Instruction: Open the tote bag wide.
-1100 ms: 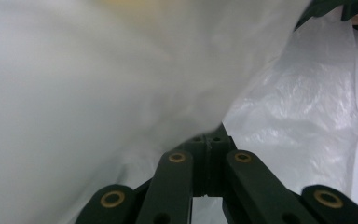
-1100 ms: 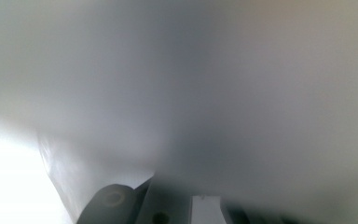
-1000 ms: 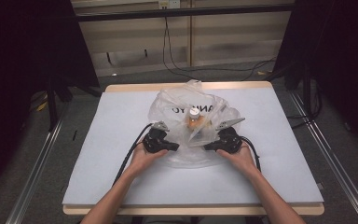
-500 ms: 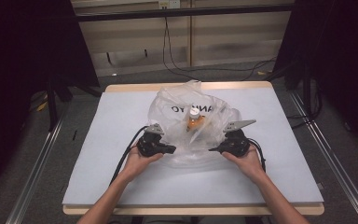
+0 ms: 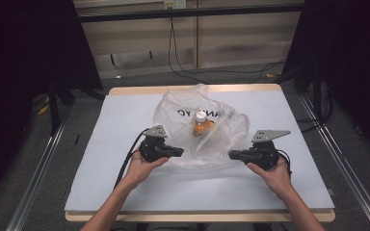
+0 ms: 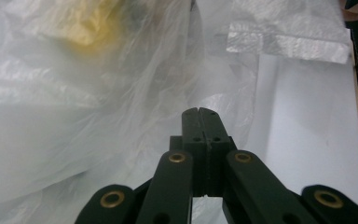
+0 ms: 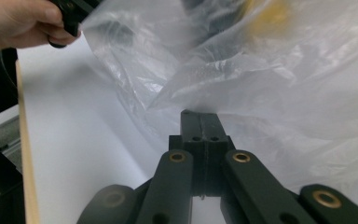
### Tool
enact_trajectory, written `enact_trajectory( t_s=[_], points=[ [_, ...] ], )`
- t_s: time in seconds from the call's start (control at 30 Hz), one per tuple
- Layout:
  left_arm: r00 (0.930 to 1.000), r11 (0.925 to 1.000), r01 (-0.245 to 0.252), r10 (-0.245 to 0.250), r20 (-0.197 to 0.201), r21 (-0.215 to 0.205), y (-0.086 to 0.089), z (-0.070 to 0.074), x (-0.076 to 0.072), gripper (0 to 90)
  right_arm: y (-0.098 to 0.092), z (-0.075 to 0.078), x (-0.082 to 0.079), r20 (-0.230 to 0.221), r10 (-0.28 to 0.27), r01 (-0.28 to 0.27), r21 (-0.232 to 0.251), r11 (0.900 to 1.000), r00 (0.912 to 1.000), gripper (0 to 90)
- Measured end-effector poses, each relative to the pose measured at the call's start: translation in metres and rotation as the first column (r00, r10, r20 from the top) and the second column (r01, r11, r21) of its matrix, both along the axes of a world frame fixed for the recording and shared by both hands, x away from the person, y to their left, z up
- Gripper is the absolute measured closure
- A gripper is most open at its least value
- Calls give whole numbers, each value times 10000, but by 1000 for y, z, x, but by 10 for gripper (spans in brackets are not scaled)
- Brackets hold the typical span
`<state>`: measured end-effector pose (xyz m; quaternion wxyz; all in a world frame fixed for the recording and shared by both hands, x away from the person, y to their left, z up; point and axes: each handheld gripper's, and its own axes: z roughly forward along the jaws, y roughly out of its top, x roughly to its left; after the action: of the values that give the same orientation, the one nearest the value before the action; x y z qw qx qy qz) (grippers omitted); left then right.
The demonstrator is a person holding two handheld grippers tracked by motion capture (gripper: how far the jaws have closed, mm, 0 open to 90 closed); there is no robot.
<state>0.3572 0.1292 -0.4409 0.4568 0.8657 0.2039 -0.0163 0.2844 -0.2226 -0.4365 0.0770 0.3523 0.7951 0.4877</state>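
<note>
We see the plastic bag (image 5: 200, 130) spread mid-table, an orange bottle (image 5: 200, 124) inside. The left gripper (image 5: 177, 152) pinches the bag's left edge, jaws clenched; the right gripper (image 5: 233, 155) pinches its right edge, likewise clenched on film.

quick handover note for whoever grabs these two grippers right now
Left gripper: jaws shut, pinching the near left edge of the clear plastic bag.
Right gripper: jaws shut on the bag's near right edge.
Bag lies mid-table on the white table mat, with an orange bottle with a white cap inside it.
Done: both edges gripped and spread apart.
Left: probably open the bag mouth and get the bottle out.
</note>
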Motion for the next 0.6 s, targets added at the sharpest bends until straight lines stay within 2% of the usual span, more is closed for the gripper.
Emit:
enact_trajectory(
  t_s=[0.07,0.2,0.3,0.4,0.47,0.57,0.6],
  points=[
    [10000,10000,24,-24,56,-5,0,3,-1,900,-3,5,-4,65,-58,57,37,10000,10000,900],
    [9998,9996,36,-30,208,-285,1,13,-3,900,-8,17,-13,261,-92,87,182,9998,9996,900],
    [9994,9994,-26,38,351,-353,2,24,0,900,-8,29,-13,484,-71,63,186,9998,9988,900],
    [9985,9990,-60,85,544,-454,2,38,6,900,-5,44,-4,663,-40,36,57,10000,9978,900],
    [9977,9979,-133,174,655,-628,2,46,11,900,-1,56,7,808,17,-29,148,9999,9967,900],
    [9961,9930,-255,350,804,-1155,1,58,20,900,6,70,25,1023,14,-37,222,9997,9948,900],
    [9955,9928,-285,387,861,-1164,1,60,22,900,9,75,32,1091,59,-95,327,9994,9940,900]
  ],
)
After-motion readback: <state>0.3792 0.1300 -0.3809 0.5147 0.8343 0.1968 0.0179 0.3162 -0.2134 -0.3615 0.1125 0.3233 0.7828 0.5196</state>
